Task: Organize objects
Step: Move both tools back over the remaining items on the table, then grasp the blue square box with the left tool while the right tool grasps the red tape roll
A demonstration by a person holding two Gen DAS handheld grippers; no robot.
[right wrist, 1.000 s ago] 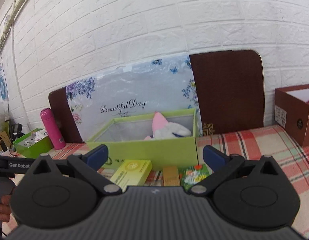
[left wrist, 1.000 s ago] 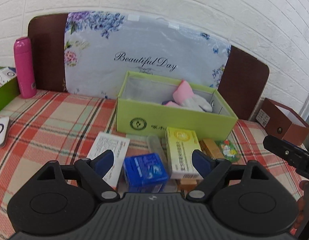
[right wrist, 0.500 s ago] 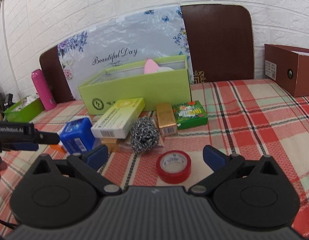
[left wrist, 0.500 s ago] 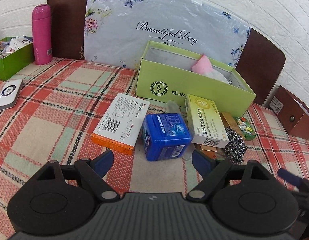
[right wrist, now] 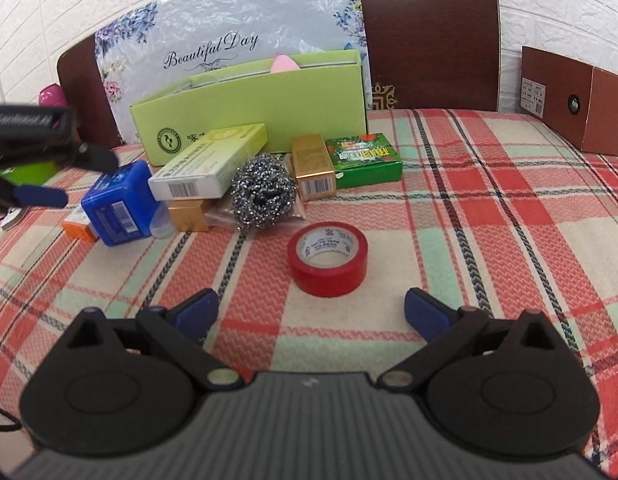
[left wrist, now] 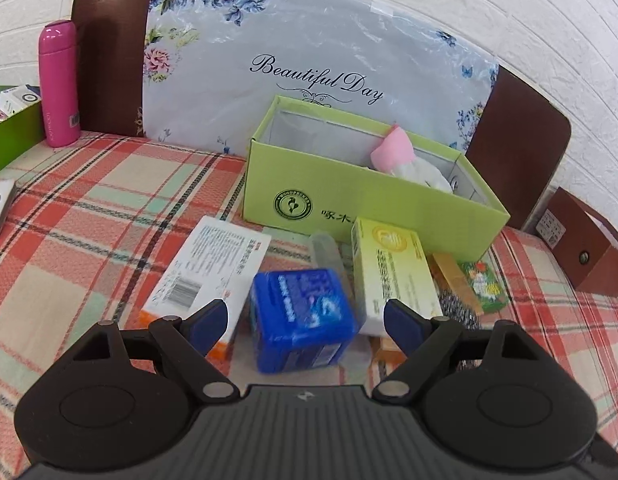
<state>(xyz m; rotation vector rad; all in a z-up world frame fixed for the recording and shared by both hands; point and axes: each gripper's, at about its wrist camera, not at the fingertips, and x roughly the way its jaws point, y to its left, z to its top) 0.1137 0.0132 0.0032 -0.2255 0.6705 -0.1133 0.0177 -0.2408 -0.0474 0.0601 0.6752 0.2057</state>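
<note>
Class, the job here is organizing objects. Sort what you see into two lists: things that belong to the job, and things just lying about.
Belongs to the job:
green box
blue box
yellow carton
white carton
steel scourer
red tape
gold box
green packet

Lying about:
pink flask
brown box
floral board

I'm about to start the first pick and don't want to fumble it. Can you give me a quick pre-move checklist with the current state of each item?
1. Left gripper jaws open: ok.
2. Blue plastic box lined up between the left fingers, not yet gripped: ok.
3. Right gripper jaws open and empty: ok.
4. Red roll of tape ahead of the right gripper, lying flat and apart from the pile: ok.
5. Light green cardboard box open, with room at its left end: ok.
6. Blue plastic box free of the yellow carton beside it: cannot tell.
</note>
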